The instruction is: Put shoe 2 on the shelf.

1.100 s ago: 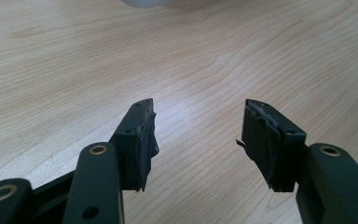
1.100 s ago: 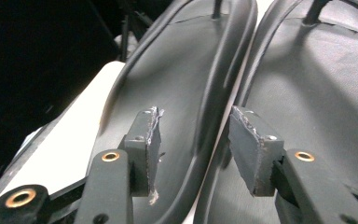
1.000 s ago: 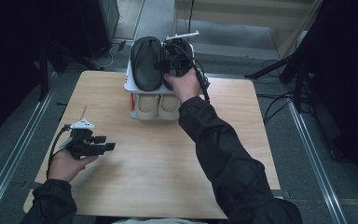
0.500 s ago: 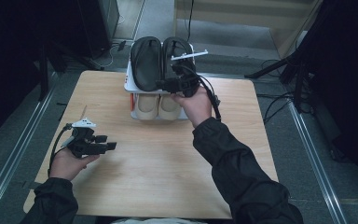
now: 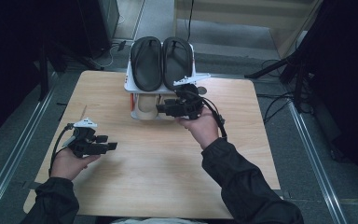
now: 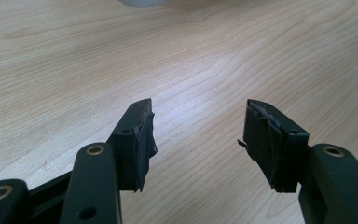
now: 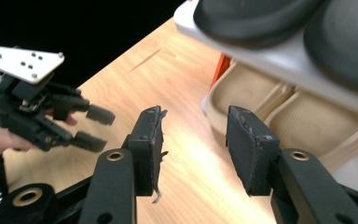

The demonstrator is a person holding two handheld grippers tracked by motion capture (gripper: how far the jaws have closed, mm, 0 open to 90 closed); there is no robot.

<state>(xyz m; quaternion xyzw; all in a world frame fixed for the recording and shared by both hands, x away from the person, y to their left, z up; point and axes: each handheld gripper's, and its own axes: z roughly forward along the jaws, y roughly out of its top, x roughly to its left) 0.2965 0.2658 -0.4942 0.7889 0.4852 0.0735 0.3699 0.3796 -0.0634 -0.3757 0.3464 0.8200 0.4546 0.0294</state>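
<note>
Right claw [image 5: 164, 108], held agape and empty, is found nearer the beige sandals [image 5: 145, 106] at its nine o'clock; left claw [image 5: 108, 145] likewise empty.

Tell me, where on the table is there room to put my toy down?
The wooden table is bare across the middle, between the left gripper and the right gripper, and along the near edge. The right side, beyond the sleeve, is bare too. It is crowded at the far edge, where the white rack holds black slippers above beige slippers.

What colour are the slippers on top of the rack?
Black slippers, clearest in the high view.
</note>
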